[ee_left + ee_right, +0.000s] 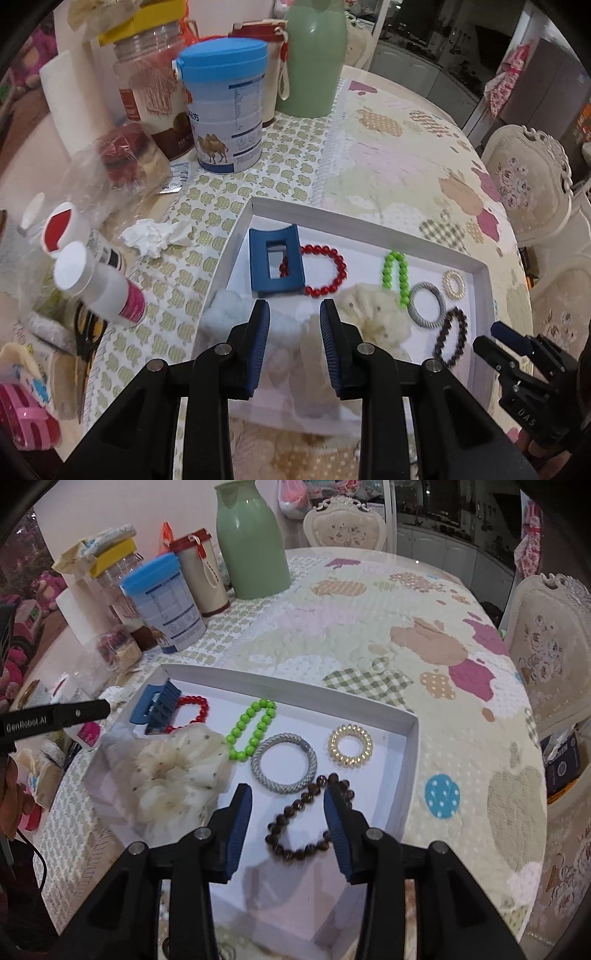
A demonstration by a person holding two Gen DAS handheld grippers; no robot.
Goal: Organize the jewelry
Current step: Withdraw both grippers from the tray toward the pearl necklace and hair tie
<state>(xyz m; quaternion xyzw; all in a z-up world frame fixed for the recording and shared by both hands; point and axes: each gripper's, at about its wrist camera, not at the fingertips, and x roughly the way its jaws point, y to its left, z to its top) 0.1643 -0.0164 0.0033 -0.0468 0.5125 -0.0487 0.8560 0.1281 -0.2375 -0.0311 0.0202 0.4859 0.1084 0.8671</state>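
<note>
Right wrist view showed the right gripper (288, 805) spread open and empty over the near end of the white tray (413, 734), its fingers straddling the dark brown bead bracelet (306, 823), a stance that looked chosen for closing on that piece next. Ahead of its tips lay one grey woven hair tie (283, 763), one gold spiral hair tie (350, 750) and one green bead bracelet (252, 729); to their left sat one cream scrunchie (173, 771), with one red bead bracelet (192, 710) and one blue claw clip (157, 707) beyond. That made three bracelets, three hair ties and one clip, all inside the tray, seemingly gathered for sorting. Seen from the left wrist, the left gripper (294, 314) hovered open and empty above the scrunchie, the clip just ahead of it.
</note>
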